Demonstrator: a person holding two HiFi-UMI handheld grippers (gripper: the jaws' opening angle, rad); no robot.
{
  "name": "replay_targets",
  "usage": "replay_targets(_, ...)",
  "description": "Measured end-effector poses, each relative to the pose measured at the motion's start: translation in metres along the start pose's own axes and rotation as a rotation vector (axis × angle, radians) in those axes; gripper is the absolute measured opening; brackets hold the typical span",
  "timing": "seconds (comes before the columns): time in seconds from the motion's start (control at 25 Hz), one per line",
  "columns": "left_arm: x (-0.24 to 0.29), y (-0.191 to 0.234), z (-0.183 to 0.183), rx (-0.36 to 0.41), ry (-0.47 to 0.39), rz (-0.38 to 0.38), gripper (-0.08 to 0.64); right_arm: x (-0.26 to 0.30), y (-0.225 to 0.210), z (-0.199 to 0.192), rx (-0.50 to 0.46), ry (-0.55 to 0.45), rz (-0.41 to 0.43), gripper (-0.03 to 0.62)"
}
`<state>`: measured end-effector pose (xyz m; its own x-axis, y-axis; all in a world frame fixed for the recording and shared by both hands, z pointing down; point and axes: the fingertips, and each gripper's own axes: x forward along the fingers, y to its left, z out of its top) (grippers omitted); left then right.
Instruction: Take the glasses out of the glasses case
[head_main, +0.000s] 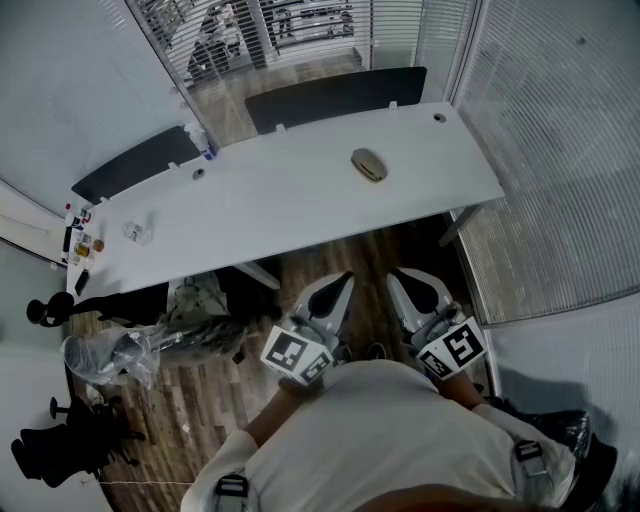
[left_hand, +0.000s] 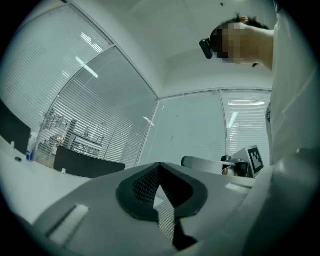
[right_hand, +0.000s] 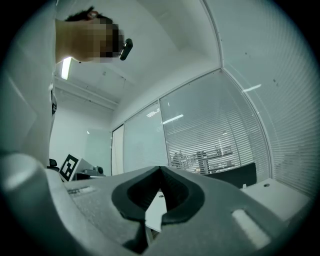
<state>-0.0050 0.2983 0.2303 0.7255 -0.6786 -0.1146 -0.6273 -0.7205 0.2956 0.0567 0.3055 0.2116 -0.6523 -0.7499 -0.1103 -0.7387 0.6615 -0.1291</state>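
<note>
The glasses case (head_main: 368, 165), a small olive-brown oval, lies closed on the white desk (head_main: 290, 200), right of its middle. No glasses show. My left gripper (head_main: 338, 288) and right gripper (head_main: 404, 284) are held side by side close to my body, over the wooden floor in front of the desk, both well short of the case. Each points toward the desk with its jaws shut and nothing between them. In the left gripper view the left gripper (left_hand: 159, 167) has its tips meeting, and the right gripper (right_hand: 160, 171) looks the same in its own view. The case is in neither gripper view.
A small clear object (head_main: 137, 233) and some little bottles (head_main: 84, 244) sit at the desk's left end. Dark panels (head_main: 335, 95) stand behind the desk. A crumpled plastic bag (head_main: 108, 357) lies on the floor at left. Glass walls with blinds (head_main: 560, 150) enclose the room.
</note>
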Motion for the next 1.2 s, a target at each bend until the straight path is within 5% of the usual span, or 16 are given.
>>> replay_targets(1.2, 0.058, -0.061, -0.034, 0.010, 0.023, -0.003, 0.002, -0.067, -0.063, 0.004, 0.014, -0.004, -0.015, 0.000)
